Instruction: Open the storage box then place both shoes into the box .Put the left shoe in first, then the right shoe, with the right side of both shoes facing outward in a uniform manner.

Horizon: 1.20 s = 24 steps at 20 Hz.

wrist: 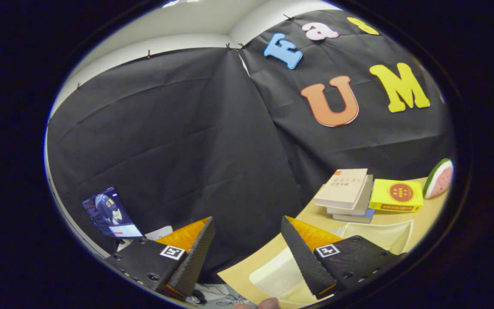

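Wooden table [418, 216] is carrying the cream storage box [386, 234], pale and open-topped, sitting beyond and partly behind one finger; book stack [347, 191], yellow box [397, 195], watermelon slice [439, 178] lying further back; gripper [247, 231] is gaping wide, gripping nothing
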Each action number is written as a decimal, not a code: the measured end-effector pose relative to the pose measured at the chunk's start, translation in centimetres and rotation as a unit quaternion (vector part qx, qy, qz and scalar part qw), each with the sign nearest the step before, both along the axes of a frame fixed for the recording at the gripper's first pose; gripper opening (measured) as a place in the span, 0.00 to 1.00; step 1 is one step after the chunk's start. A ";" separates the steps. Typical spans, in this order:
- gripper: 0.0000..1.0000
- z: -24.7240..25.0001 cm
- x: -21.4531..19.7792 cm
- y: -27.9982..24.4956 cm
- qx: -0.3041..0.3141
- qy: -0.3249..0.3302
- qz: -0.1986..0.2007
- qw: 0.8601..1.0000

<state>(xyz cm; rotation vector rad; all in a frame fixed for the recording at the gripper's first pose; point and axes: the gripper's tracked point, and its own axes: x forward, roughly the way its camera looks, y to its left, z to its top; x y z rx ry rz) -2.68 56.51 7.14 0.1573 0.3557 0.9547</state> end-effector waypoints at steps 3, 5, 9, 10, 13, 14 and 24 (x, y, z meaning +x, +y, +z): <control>0.95 0.8 1.4 -4.0 -0.010 -0.054 -0.042 0.998; 0.95 1.0 2.2 -7.0 -0.022 -0.078 -0.067 0.994; 0.95 1.8 3.7 -12.8 -0.032 -0.106 -0.103 0.988; 0.95 2.3 4.1 -14.5 -0.032 -0.116 -0.114 0.986; 0.95 2.8 5.0 -19.6 -0.034 -0.134 -0.139 0.981; 0.95 2.9 5.3 -21.4 -0.038 -0.140 -0.146 0.979; 0.95 1.7 9.8 -43.2 -0.076 -0.150 -0.263 0.950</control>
